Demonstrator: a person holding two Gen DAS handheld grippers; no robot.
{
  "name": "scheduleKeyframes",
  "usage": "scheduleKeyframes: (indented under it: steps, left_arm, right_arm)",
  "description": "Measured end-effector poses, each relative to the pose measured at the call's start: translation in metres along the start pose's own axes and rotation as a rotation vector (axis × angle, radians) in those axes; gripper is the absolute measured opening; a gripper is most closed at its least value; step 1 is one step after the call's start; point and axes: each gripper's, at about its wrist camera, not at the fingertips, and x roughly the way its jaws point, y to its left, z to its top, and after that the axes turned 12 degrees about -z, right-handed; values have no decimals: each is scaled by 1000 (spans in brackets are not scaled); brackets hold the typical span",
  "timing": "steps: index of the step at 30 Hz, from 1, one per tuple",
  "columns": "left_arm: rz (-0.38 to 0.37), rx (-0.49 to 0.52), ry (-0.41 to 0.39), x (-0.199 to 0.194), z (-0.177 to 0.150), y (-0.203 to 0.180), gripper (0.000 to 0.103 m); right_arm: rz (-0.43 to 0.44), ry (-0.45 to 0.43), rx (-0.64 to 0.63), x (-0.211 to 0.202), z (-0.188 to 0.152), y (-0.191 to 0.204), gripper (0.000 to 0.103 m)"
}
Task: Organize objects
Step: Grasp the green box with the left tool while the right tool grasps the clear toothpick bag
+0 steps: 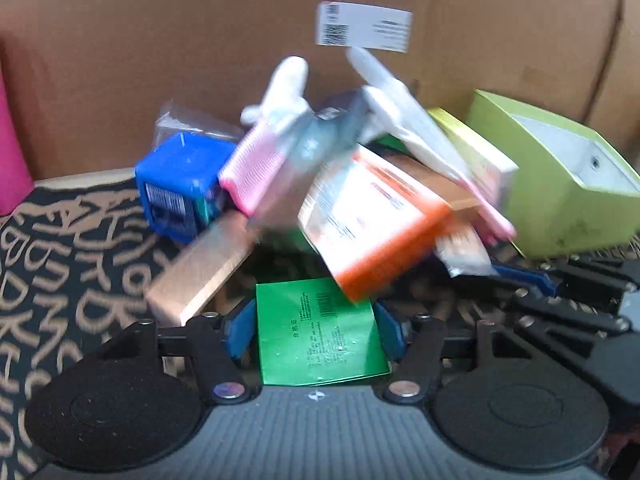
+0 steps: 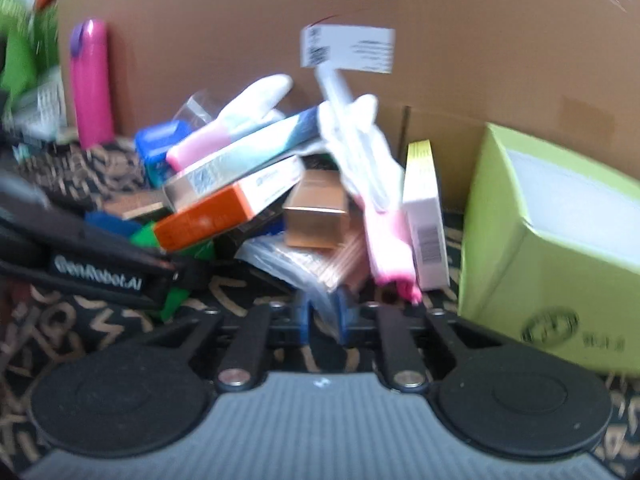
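A pile of small packages lies on a black patterned mat before a cardboard wall. My left gripper point(image 1: 316, 330) is shut on a flat green box point(image 1: 318, 340) at the pile's near edge. An orange-and-white box point(image 1: 372, 224) leans over it, with pink-and-white gloves point(image 1: 256, 160) and a blue box point(image 1: 176, 188) behind. My right gripper point(image 2: 323, 320) is shut on a clear plastic packet point(image 2: 296, 268) under a copper box point(image 2: 316, 216). The orange box point(image 2: 208, 220) and a pink-and-white glove point(image 2: 384, 216) also show in the right wrist view. The left gripper's body point(image 2: 100, 256) shows at left there.
An open lime-green box point(image 1: 560, 184) stands at right, also in the right wrist view point(image 2: 552, 248). A pink bottle point(image 2: 92, 84) stands at the back left. A yellow-and-white box point(image 2: 424, 220) leans beside the gloves. A labelled cardboard wall point(image 1: 280, 40) closes the back.
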Motion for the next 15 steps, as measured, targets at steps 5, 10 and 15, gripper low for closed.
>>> scheduleKeyframes:
  steps: [5,10,15]
  left_arm:
    - [-27,42,-2,-46,-54,-36,66]
    - [-15,61,-31,-75,-78,-49,80]
    - [9,52,-8,-83,-77,-42,82]
  right_arm:
    - [25,3,-28,-60,-36,-5,11]
    - [42,38,-39,-103,-62,-3,46]
    - [-13,-5,102,-108,-48,-11,86]
